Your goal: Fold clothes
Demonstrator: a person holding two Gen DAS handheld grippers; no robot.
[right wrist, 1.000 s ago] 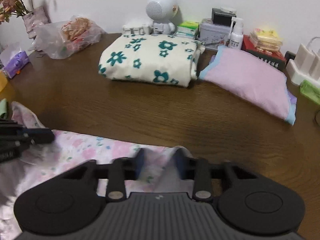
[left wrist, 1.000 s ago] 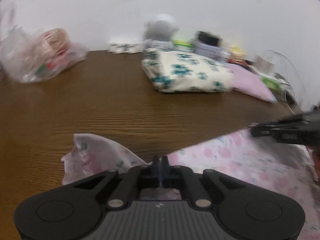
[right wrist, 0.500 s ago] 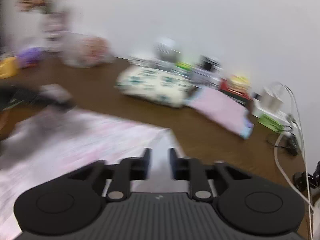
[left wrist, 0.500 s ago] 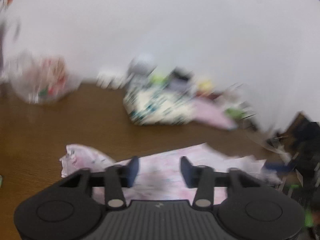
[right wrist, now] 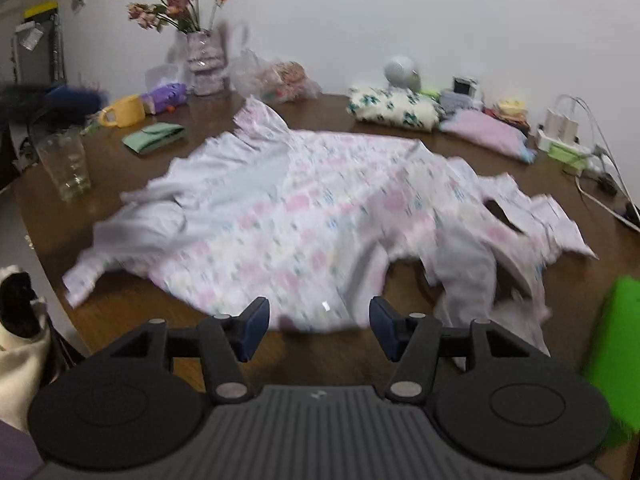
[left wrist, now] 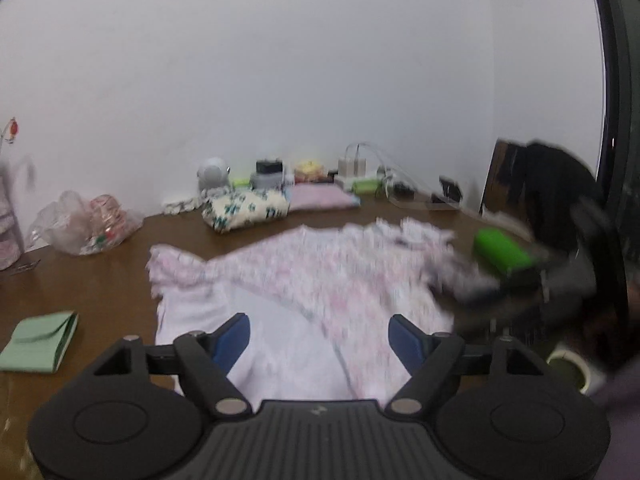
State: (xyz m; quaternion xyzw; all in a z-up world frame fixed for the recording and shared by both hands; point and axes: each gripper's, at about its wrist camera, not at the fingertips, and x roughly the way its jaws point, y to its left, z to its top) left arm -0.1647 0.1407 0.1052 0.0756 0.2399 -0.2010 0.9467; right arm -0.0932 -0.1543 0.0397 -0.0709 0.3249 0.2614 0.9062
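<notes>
Since the garment (right wrist: 304,216) lies limp and light, both just-opened empty grippers (left wrist: 319,334) (right wrist: 319,322) should pinch its near hem.

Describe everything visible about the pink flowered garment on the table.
The pink flowered garment is thin, soft cloth, pale with pink and bluish flowers and a plain whitish inner side showing at one end. It lies spread out, unfolded and rumpled, on the brown table, ruffled edges at its corners. Nothing grips it; it is blurred.
</notes>
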